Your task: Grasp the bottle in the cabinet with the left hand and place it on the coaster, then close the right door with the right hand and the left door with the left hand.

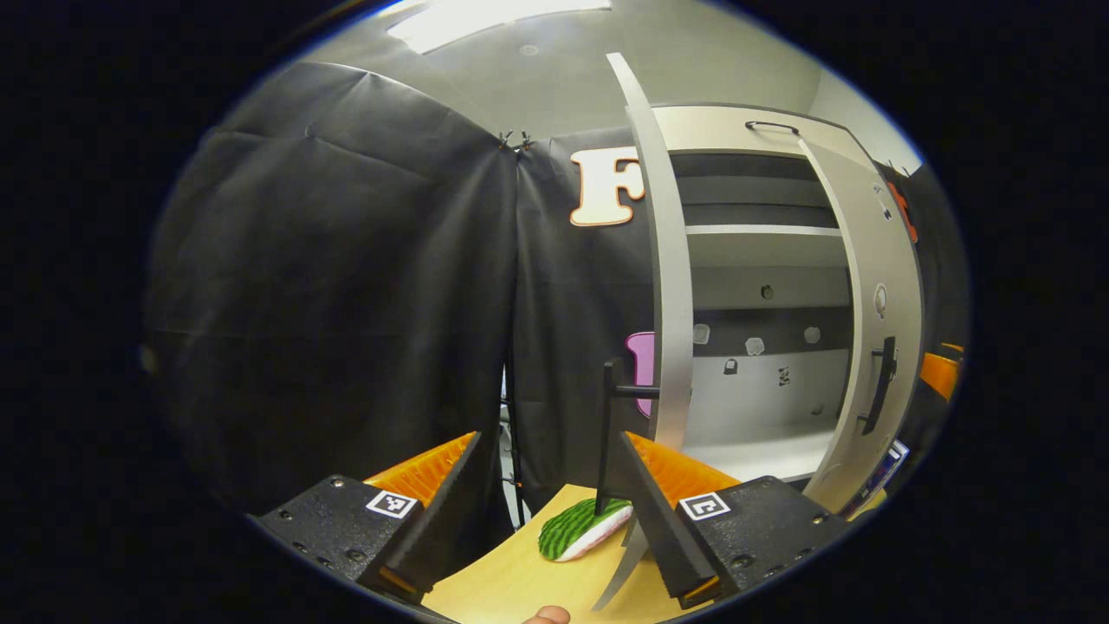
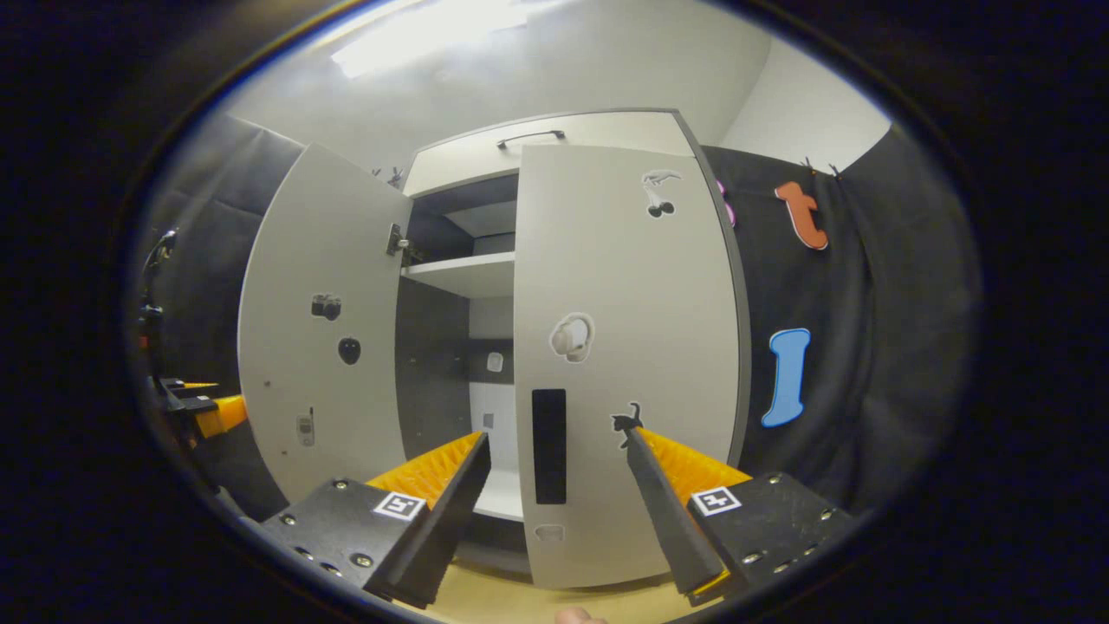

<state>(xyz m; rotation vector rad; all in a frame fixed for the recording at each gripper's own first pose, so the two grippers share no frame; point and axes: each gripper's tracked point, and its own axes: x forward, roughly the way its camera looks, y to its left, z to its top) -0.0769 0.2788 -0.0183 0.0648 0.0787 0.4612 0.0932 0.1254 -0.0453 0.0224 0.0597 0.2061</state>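
Watermelon coaster point(image 1: 582, 529) beside left door point(image 1: 671, 260) edge, both tools point(image 1: 548, 511) point(image 2: 554, 498) released, right door point(image 2: 624, 347) near-closed.

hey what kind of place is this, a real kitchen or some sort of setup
Most likely a staged recording booth, not a real kitchen: black cloth walls, one pale sticker-dotted cabinet with its left door open, and a bare wooden tabletop.

The left tool point(image 1: 550, 503) hangs over the table point(image 1: 511, 581), its fingers spread, with the coaster point(image 1: 582, 527) lying on the table just ahead between them. The left door point(image 1: 669, 286) stands edge-on just ahead, to the right, and the cabinet point(image 1: 762, 347) opens beyond it. The right tool point(image 2: 554, 494) faces the right door point(image 2: 624, 364) close ahead; the left door point(image 2: 321, 329) swings out to its left, a shelf point(image 2: 463, 273) between them inside.
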